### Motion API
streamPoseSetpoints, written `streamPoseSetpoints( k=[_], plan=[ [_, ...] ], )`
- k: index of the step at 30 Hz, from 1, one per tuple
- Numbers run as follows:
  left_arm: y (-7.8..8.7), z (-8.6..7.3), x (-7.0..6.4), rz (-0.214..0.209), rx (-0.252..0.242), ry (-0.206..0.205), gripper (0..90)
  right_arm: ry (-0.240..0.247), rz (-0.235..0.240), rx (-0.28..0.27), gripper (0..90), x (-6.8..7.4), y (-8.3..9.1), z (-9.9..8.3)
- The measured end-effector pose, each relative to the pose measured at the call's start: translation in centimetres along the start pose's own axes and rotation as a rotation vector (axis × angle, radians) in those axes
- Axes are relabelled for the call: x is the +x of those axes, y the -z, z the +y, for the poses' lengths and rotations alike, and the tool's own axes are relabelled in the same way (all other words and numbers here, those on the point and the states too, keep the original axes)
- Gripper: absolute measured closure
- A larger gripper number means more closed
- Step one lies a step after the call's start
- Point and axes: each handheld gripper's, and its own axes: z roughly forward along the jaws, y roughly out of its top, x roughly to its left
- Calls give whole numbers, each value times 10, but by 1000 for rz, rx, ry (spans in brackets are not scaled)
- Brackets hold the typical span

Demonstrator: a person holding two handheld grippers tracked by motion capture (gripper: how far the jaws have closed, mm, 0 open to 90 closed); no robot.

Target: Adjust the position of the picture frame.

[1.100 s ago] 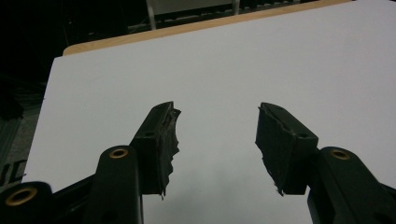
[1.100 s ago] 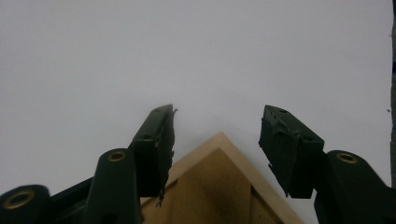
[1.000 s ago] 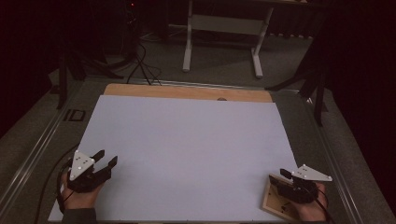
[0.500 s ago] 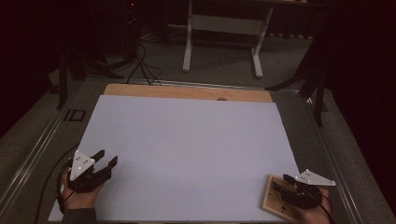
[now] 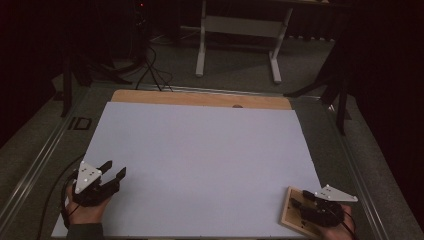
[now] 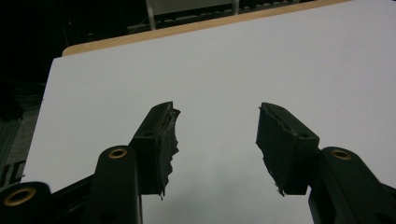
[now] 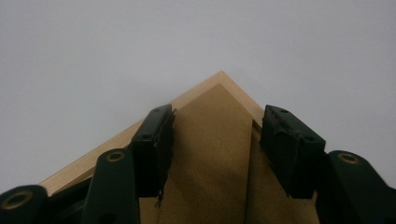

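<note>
A small wooden-framed board (image 5: 289, 216) with a brown inner panel (image 7: 210, 158) lies at the near right corner of a large white sheet (image 5: 200, 150). My right gripper (image 5: 300, 198) hovers just over that board, open, its jaws either side of the board's far corner (image 7: 222, 77) with nothing pinched between them. In the right gripper view the right gripper (image 7: 217, 112) shows a wide gap. My left gripper (image 5: 115, 168) rests open at the near left of the sheet; in its own view the left gripper (image 6: 217, 109) has only bare white sheet (image 6: 280, 56) ahead.
A strip of wooden tabletop (image 5: 200, 98) shows beyond the sheet's far edge. Metal rails (image 5: 45, 150) run along the table's sides. Behind, on the dark floor, stand a white desk frame (image 5: 240, 25) and cables (image 5: 150, 70).
My right gripper has drawn slightly back toward the near edge over the wooden board. The left gripper has stayed put.
</note>
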Motion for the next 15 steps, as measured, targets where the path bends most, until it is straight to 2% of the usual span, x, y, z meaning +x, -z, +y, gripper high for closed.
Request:
streamPoseSetpoints(
  k=[5, 15],
  plan=[
    [0, 0, 0, 1, 2, 0, 468, 14, -3, 5, 452, 4, -1, 1],
    [-1, 0, -1, 2, 5, -1, 469, 3, -28, 13, 494, 6, -1, 2]
  ],
)
